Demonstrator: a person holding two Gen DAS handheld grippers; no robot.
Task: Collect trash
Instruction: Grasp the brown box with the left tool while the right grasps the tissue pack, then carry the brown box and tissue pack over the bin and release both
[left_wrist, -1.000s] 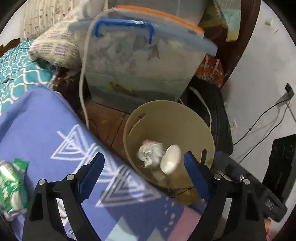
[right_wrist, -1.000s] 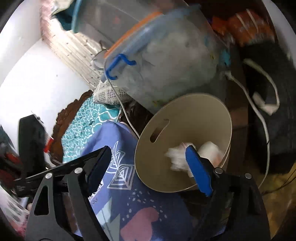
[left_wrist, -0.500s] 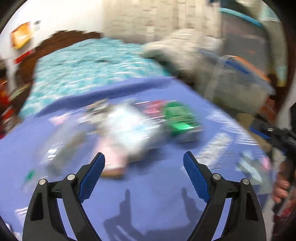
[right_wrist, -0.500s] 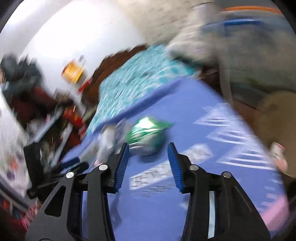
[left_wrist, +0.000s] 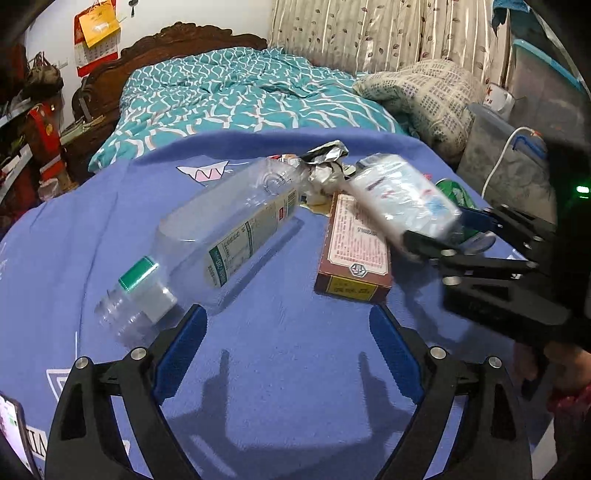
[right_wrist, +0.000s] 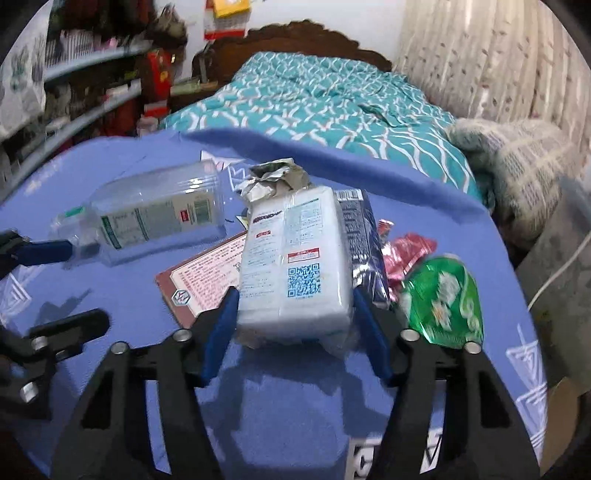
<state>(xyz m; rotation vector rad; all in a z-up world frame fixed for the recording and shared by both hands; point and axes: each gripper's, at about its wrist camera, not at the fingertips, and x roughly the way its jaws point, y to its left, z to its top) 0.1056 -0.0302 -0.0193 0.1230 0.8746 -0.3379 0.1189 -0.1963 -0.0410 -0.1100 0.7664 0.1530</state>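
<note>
Trash lies on a blue blanket (left_wrist: 280, 376). My right gripper (right_wrist: 295, 321) is shut on a white tissue pack (right_wrist: 295, 266), which also shows lifted in the left wrist view (left_wrist: 402, 199). My left gripper (left_wrist: 288, 354) is open and empty, just in front of a clear plastic bottle (left_wrist: 221, 229) with a green cap, lying on its side. A brown box (left_wrist: 354, 251) lies flat under the pack. A crumpled foil wrapper (left_wrist: 325, 162) sits behind. A crushed green can (right_wrist: 443, 299) lies right of the pack.
A red wrapper (right_wrist: 406, 251) and a dark packet (right_wrist: 358, 229) lie beside the pack. A teal quilt (left_wrist: 236, 96) covers the bed behind. A patterned pillow (left_wrist: 424, 96) and plastic storage bins (left_wrist: 535, 88) stand at the right. Cluttered shelves (right_wrist: 74, 74) are at the left.
Both grippers swung away from the beige waste bin to the trash pile on the blanket. My right gripper closed on the tissue pack.
</note>
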